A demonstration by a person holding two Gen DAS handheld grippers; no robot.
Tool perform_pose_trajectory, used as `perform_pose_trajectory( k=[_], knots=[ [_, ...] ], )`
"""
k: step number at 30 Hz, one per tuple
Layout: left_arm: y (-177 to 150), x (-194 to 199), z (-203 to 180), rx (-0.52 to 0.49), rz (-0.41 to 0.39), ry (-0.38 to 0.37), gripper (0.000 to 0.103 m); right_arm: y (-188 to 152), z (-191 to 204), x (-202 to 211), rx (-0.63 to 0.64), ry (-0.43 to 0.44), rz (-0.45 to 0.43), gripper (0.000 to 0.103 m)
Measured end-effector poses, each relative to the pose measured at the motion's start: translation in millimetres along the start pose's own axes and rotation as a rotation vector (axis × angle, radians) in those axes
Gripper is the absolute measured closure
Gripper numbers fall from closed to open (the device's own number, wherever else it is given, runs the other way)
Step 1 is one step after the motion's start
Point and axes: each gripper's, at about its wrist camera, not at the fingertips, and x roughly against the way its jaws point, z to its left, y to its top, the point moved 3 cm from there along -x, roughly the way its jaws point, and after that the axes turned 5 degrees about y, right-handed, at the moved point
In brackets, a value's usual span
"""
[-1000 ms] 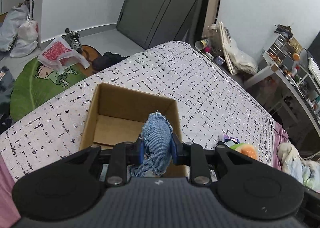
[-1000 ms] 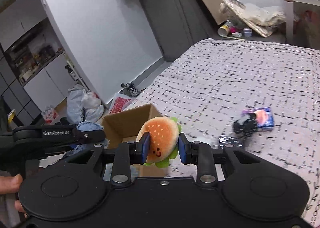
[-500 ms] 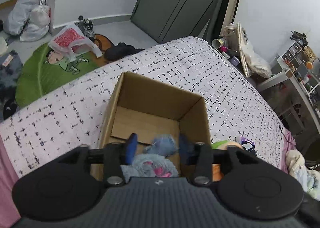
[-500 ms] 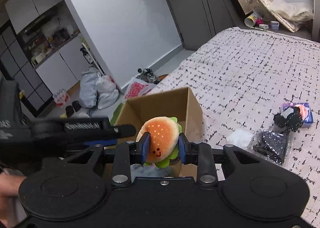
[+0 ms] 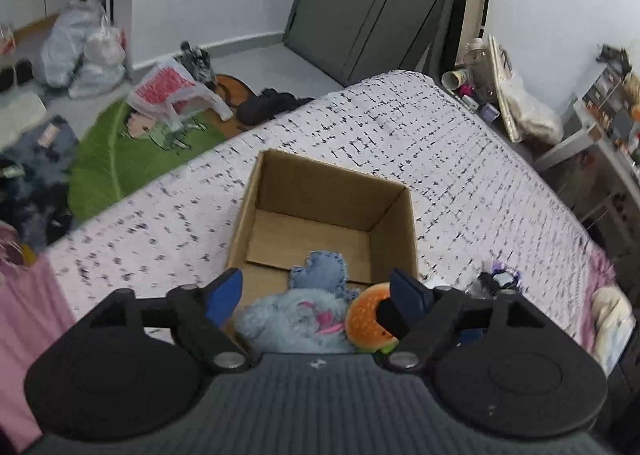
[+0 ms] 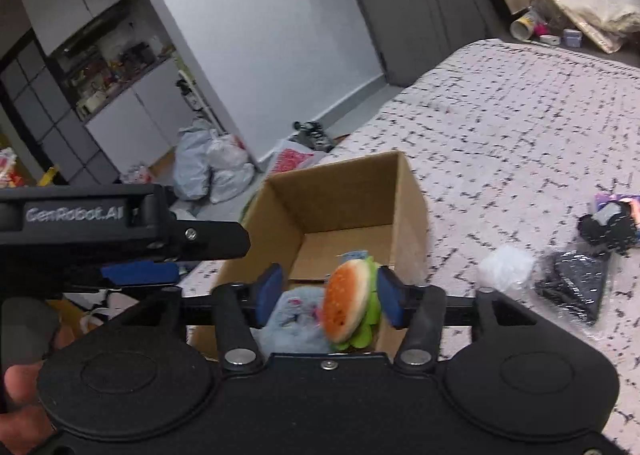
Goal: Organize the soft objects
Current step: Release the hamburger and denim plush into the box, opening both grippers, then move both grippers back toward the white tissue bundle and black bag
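From the left wrist camera, the left gripper (image 5: pixel 316 293) hangs above the near end of the cardboard box (image 5: pixel 276 183), its blue-padded tongs spread wide with nothing between them. The box sits open-topped on the bed (image 5: pixel 460 159), toward the bed's left edge. Inside, against the near wall, lie a fluffy pale-blue plush (image 5: pixel 296 319) and, just beyond and touching it, a denim heart (image 5: pixel 320 271) lying flat, its lobes toward the far wall. The burger plush (image 5: pixel 366 319) shows at the box's near right corner, bun face turned toward the camera. From the right wrist camera, the right gripper (image 6: pixel 330 297) is also parted: the burger plush (image 6: pixel 348 303) stands on edge between the pads, touching or almost touching the right pad and clear of the left one, its flat faces turned sideways and green lettuce at the right and bottom. Below it lies the pale-blue plush (image 6: pixel 298 319), inside the box (image 6: pixel 412 207). The left gripper (image 6: pixel 140 273) reaches in from the left, beside the box's left wall.
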Motion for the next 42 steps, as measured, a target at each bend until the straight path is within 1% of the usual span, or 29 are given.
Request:
perform_pose_trajectory(
  k=[1,2,3,4,6,8,10,12,15,18,23,24,29,34,36,38,42],
  knots=[
    [-0.7,5.4,-1.4,-0.01,-0.009,0.025,0.02,-0.1,1.0,1.8,-0.002,0.014,-0.003,0.041],
    [-1.5,9.7,-2.5,-0.02,-0.016,0.042,0.019,-0.5,2.2,5.5,-0.005,0.025,-0.009,0.035],
    [-1.9,13.9,-3.9,-0.028,-0.02,0.054,0.019,-0.8,2.7,9.6,-0.007,0.038,-0.016,0.03],
    [-2.7,19.1,-5.7,-0.033,-0.023,0.064,0.019,-0.8,3.0,13.1,-0.007,0.048,-0.023,0.028],
    [-4.3,28.5,-8.2,-0.037,-0.028,0.075,0.019,-0.2,3.1,22.3,-0.008,0.062,-0.039,0.018],
    [-6.9,38.4,-10.8,-0.039,-0.038,0.087,0.018,1.4,0.9,29.0,-0.021,0.069,-0.05,0.015],
    [-9.4,47.2,-14.2,-0.036,-0.042,0.107,0.015,2.7,-0.4,37.6,-0.038,0.087,-0.061,0.014],
    [-11.5,56.3,-17.9,-0.032,-0.056,0.123,0.014,4.2,-1.3,43.9,-0.039,0.094,-0.072,0.009],
    [-12.9,67.8,-24.3,-0.025,-0.061,0.137,0.012,5.9,-3.5,51.8,-0.043,0.103,-0.081,0.006],
    [-14.7,75.3,-28.8,-0.02,-0.047,0.149,0.012,5.6,-7.6,58.6,-0.062,0.115,-0.078,0.005],
    [-21.0,93.4,-31.9,-0.011,-0.063,0.167,0.011,7.6,-8.0,75.5,-0.051,0.112,-0.074,0.002],
    [-21.7,96.5,-31.4,-0.004,-0.066,0.165,0.011,8.4,-8.7,78.1,-0.052,0.109,-0.072,0.0],
    [-24.7,108.3,-35.4,0.016,-0.065,0.134,0.011,10.5,-22.4,99.5,-0.094,0.128,-0.078,0.0],
    [-28.0,117.8,-49.4,0.008,-0.083,0.115,0.011,17.9,-35.4,119.9,-0.102,0.113,-0.097,0.0],
    [-31.0,120.6,-55.6,0.001,-0.088,0.105,0.011,21.4,-41.9,130.1,-0.114,0.122,-0.116,0.0],
    [-34.1,122.7,-59.5,-0.004,-0.093,0.105,0.011,22.9,-48.5,138.7,-0.118,0.131,-0.127,0.0],
    [-38.6,126.9,-62.7,0.024,-0.107,0.103,0.011,24.0,-62.9,152.2,-0.128,0.123,-0.141,0.0]
  ],
)
